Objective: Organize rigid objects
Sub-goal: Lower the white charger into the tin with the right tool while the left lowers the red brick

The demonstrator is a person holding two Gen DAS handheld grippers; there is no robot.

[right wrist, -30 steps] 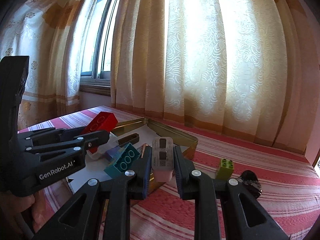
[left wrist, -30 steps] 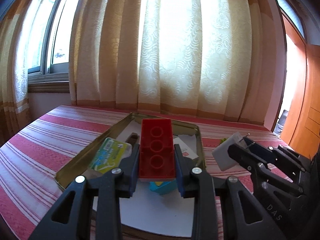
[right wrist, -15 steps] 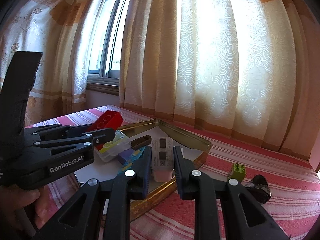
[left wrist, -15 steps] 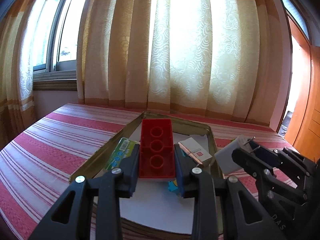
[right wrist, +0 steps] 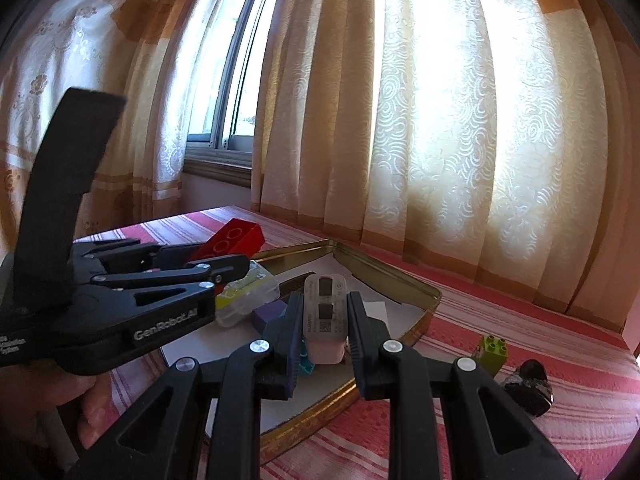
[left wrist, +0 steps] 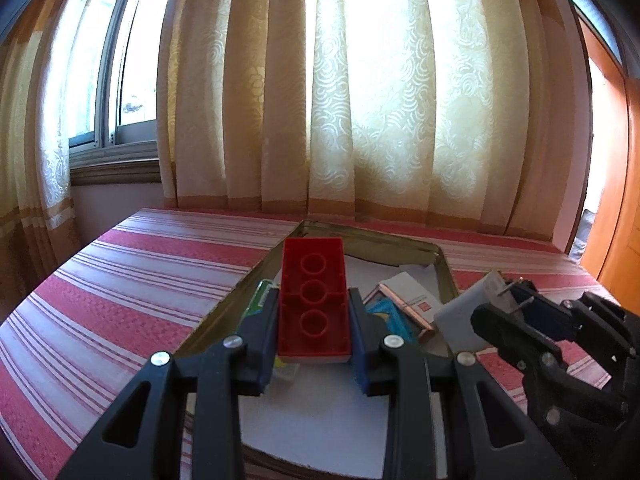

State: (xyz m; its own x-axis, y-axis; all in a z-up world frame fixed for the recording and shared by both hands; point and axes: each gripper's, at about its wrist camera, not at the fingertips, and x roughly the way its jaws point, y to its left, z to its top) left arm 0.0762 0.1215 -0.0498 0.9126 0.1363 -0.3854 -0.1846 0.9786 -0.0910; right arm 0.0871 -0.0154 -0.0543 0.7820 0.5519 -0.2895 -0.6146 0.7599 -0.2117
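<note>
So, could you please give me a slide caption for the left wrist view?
Left tongs grip a red plastic building brick above a gold metal tray on striped cloth.

Striped tablecloth (right wrist: 500,432), gold tray (right wrist: 430,304), green brick (right wrist: 493,350)

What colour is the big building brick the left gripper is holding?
Red; the brick shows best in the left wrist view.

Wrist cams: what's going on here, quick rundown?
A person is sorting small items into a gold tin tray on a striped tablecloth. The left gripper is shut on a red building block, held above the tray. The right gripper is shut on a white charger plug, also above the tray. A green block and a dark object lie on the cloth outside the tray.
</note>
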